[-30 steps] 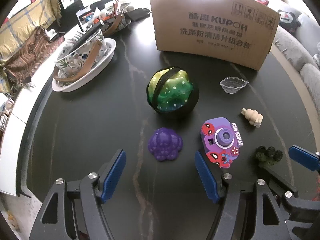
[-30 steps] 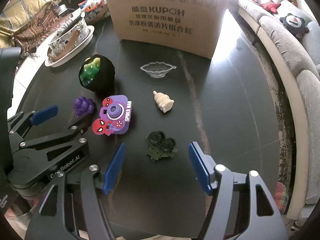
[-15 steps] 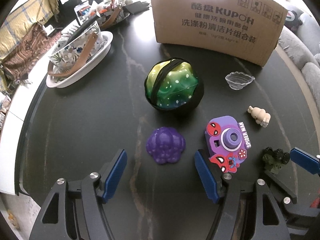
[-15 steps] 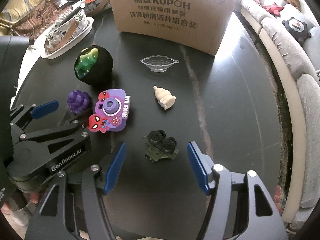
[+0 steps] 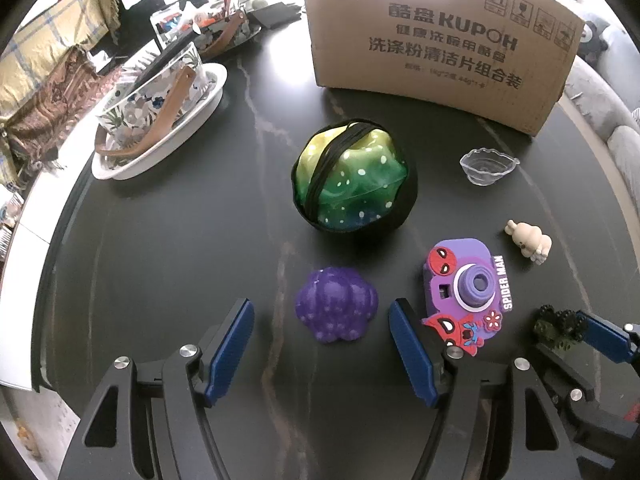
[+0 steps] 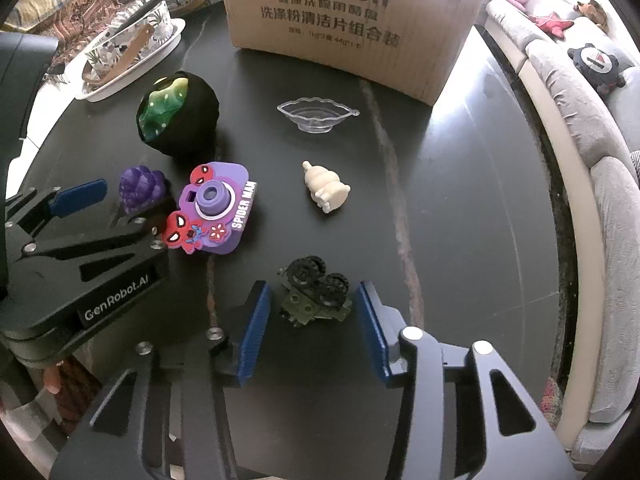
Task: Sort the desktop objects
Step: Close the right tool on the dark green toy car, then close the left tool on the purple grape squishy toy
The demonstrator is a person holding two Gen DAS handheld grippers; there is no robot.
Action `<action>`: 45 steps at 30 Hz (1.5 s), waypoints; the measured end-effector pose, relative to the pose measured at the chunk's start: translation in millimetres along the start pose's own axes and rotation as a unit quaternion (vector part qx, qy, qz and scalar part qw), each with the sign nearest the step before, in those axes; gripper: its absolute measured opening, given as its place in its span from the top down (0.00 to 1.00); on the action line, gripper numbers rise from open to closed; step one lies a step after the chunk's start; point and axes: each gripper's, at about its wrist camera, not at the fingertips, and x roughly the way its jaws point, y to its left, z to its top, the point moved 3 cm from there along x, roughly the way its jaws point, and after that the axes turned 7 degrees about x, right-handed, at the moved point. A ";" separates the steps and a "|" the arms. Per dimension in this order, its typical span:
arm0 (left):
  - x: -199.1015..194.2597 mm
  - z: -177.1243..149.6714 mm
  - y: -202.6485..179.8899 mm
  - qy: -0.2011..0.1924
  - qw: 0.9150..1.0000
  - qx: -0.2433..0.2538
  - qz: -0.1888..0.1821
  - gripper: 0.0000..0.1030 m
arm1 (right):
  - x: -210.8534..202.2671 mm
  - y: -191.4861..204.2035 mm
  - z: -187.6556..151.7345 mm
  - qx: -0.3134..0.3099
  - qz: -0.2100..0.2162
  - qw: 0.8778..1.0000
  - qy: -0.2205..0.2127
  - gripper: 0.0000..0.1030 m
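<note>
Dark marbled table (image 5: 168, 240) carries everything; cardboard box (image 5: 436, 36) with printed lettering stands upright at the far edge; white oval dish (image 5: 160, 148) sits far left holding a floral pouch (image 5: 148, 96) with a tan strap.

Left gripper (image 5: 321, 346) hangs over the near part of the table, jaws released and spread wide; the purple grape toy (image 5: 338, 304) lies on the table just ahead of and between the blue pads, gaps on both sides, not touched.

Right gripper (image 6: 316, 328) points steeply down, jaws closing right now; the dark green toy vehicle (image 6: 316, 294) with black wheels sits on the table between the pads; small gaps still show each side, so not clamped yet.

Black-and-green ball (image 5: 354, 178) with a black band sits mid-table, in front of the box and beyond the grape toy; purple Spider-Man toy camera (image 6: 214, 208) lies flat between grape toy and toy vehicle, just beside the left gripper's right finger; clear leaf-shaped dish (image 6: 316, 114) rests near the box, apart from the rest; cream figurine (image 6: 326, 190) lies on its side between clear dish and toy vehicle, well apart from both.
</note>
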 end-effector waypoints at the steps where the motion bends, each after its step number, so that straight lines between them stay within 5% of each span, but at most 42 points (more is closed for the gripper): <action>1: 0.3 0.2 0.0 -0.001 1.000 -0.001 -0.001 0.35 | 0.4 -0.2 0.0 0.000 0.001 1.000 0.000 0.64; 7: 0.6 0.2 0.4 -0.002 1.000 -0.004 -0.001 0.34 | 1.4 -0.8 0.8 -0.002 0.005 1.000 0.000 0.66; 12: 3.4 -2.9 4.7 -0.008 1.000 -0.016 0.016 0.15 | 1.2 -3.6 1.6 0.002 0.013 1.000 0.001 0.66; 27: 12.2 -5.2 11.7 0.028 0.998 -0.044 -0.044 0.07 | 1.3 -6.2 1.2 0.011 0.028 1.000 0.002 0.66; 31: 7.2 -4.6 1.9 0.005 1.000 -0.008 -0.029 0.08 | 2.3 -6.6 1.9 0.015 0.027 1.000 0.001 0.66; 39: -4.5 -1.2 -23.5 -0.021 0.997 0.060 -0.041 0.64 | 1.3 -6.6 2.1 0.016 0.025 1.000 -0.004 0.66; 45: -7.2 1.4 -22.3 -0.024 0.998 0.049 -0.041 0.66 | 1.6 -5.5 1.4 0.009 0.022 1.000 -0.007 0.66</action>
